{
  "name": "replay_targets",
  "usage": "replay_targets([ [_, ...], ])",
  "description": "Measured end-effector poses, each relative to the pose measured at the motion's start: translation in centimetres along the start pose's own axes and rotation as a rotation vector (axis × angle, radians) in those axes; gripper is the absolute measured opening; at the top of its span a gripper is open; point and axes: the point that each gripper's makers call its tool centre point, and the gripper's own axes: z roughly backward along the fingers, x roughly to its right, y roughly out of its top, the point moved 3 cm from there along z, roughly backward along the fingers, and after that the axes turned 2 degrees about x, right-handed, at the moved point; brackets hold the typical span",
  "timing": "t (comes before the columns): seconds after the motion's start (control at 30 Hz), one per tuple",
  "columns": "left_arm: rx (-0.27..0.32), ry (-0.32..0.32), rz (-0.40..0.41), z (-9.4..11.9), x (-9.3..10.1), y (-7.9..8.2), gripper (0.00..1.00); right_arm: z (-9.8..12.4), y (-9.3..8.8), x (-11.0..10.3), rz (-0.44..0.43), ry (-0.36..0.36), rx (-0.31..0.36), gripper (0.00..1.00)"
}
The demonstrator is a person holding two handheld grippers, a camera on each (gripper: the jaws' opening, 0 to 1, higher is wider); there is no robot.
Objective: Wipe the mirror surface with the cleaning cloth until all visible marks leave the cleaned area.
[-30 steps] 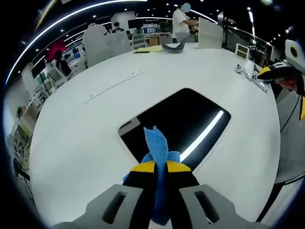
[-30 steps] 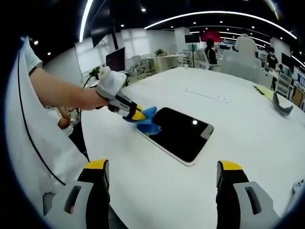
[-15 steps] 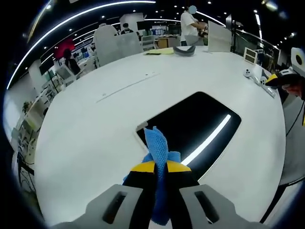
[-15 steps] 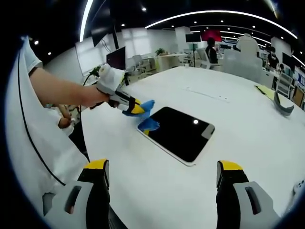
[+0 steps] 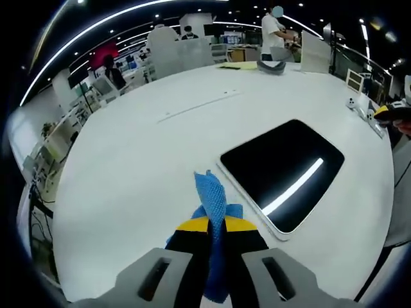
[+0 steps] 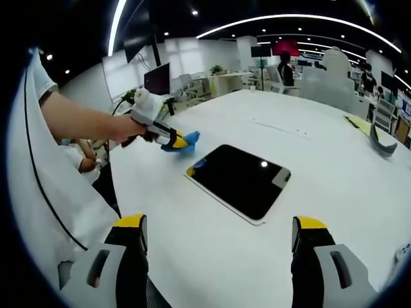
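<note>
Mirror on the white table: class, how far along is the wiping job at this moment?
Done: the dark rectangular mirror shows no marks I can make out, only ceiling-light reflections. In hand: the left gripper is shut on the blue cleaning cloth, held off the mirror beside its edge. The right gripper hangs open, empty. Left: perhaps a final check; fine smudges would be too small to see.

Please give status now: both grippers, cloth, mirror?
Left gripper shut on blue cloth, held off the mirror. Right gripper open, empty, above the table. Nothing in the way.
</note>
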Motion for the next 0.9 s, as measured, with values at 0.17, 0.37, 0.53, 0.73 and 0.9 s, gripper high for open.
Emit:
replay_targets([
  [0.17,0.001,0.034,0.032,0.4,-1.6,-0.5,0.04,-0.2,0.0,-0.1,-0.001,0.005,-0.002,0.93],
  [0.37,-0.005,0.056,0.052,0.6,-2.3,-0.9,0.04,-0.5,0.0,-0.1,0.002,0.011,-0.008,0.93],
  [0.53,-0.005,0.066,0.056,0.6,-2.6,-1.0,0.04,-0.5,0.1,-0.1,0.002,0.014,-0.007,0.93],
  [0.73,-0.028,0.078,0.075,-0.1,-3.2,-2.3,0.04,-0.3,-0.1,0.1,-0.002,0.007,-0.015,0.93],
  [0.9,-0.047,0.089,0.097,-0.6,-3.8,-3.6,0.04,-0.3,-0.5,0.3,-0.006,0.004,-0.031,0.93],
])
